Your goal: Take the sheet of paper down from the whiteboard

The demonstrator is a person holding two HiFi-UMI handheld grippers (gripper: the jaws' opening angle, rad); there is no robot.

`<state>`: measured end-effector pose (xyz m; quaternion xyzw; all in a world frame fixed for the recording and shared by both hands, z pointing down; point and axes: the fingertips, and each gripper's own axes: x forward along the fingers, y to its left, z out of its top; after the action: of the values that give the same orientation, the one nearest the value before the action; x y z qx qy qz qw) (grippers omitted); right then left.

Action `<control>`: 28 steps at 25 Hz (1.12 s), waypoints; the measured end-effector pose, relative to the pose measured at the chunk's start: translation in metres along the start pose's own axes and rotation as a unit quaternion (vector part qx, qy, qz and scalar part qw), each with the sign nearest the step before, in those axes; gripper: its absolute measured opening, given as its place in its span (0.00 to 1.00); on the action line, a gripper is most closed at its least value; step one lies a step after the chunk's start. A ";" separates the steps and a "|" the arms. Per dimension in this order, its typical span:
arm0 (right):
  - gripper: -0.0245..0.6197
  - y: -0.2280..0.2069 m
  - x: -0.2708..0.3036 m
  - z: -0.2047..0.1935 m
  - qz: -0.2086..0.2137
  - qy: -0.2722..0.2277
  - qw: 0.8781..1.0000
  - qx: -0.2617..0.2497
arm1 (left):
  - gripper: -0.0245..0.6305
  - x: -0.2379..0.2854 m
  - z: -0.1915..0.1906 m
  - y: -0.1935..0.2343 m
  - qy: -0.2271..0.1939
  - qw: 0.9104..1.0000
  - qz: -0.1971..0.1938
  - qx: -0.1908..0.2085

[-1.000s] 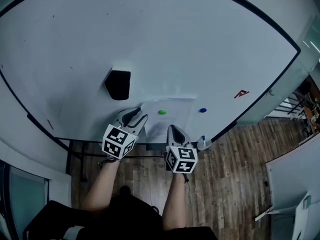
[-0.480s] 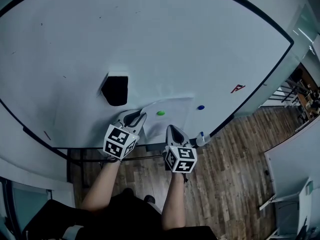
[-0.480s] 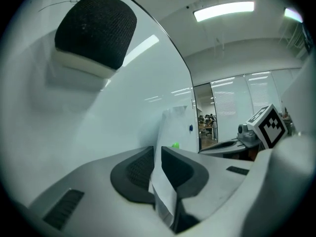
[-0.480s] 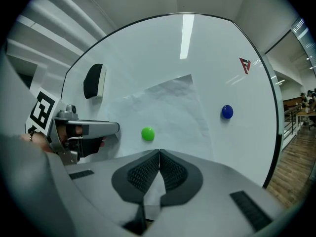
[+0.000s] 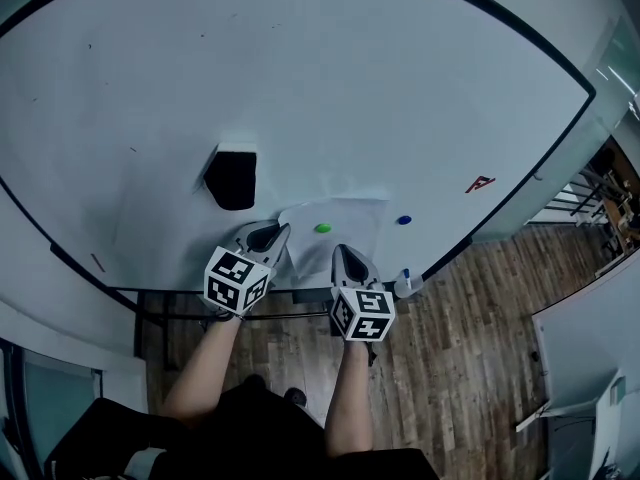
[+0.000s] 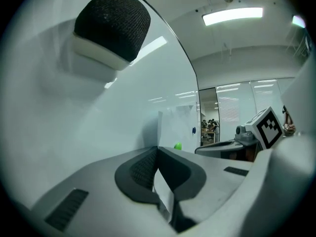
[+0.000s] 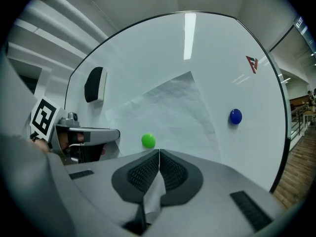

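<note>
Paper: 8 o'clock corner just closed upon by left gripper; 6 o'clock edge clamped by right gripper; seemingly pinned by green magnet.

1 green magnet pins the paper to the whiteboard. The left gripper has just closed its jaws on the paper's corner, and the right gripper is at its bottom edge.

Grey claws, black-white marker cubes

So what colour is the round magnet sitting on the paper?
Bright green; the magnet shows best in the right gripper view.
</note>
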<state>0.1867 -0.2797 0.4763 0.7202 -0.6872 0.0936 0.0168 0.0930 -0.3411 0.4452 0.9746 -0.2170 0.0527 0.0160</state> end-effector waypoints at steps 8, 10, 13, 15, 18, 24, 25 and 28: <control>0.08 0.005 0.008 0.007 0.016 -0.013 1.000 -0.012 | 0.07 -0.003 -0.010 -0.003 0.002 1.000 0.012 -0.006; 0.08 0.008 0.009 0.009 0.019 -0.018 1.000 -0.014 | 0.07 -0.003 -0.012 -0.004 0.001 1.000 0.015 -0.011; 0.08 0.014 0.011 0.014 0.026 -0.024 0.999 -0.019 | 0.07 -0.004 -0.014 -0.004 0.000 1.000 0.018 -0.016; 0.09 0.017 0.014 0.015 0.025 -0.026 0.999 -0.026 | 0.07 -0.004 -0.015 -0.005 0.000 1.000 0.019 -0.015; 0.24 0.021 0.022 0.014 0.019 -0.021 0.999 -0.040 | 0.07 -0.004 -0.015 -0.006 -0.001 1.000 0.019 -0.013; 0.25 0.028 0.033 0.021 -0.012 -0.026 0.998 -0.055 | 0.07 -0.005 -0.014 -0.006 -0.004 1.000 0.016 -0.015; 0.25 0.029 0.034 0.020 -0.019 -0.026 0.998 -0.058 | 0.07 -0.005 -0.015 -0.006 -0.004 1.000 0.016 -0.015; 0.25 0.029 0.036 0.017 -0.042 -0.024 0.997 -0.063 | 0.07 -0.005 -0.016 -0.006 -0.005 1.000 0.014 -0.016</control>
<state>0.1611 -0.3194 0.4620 0.7481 -0.6609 0.0324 0.0497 0.0894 -0.3327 0.4601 0.9714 -0.2313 0.0447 0.0301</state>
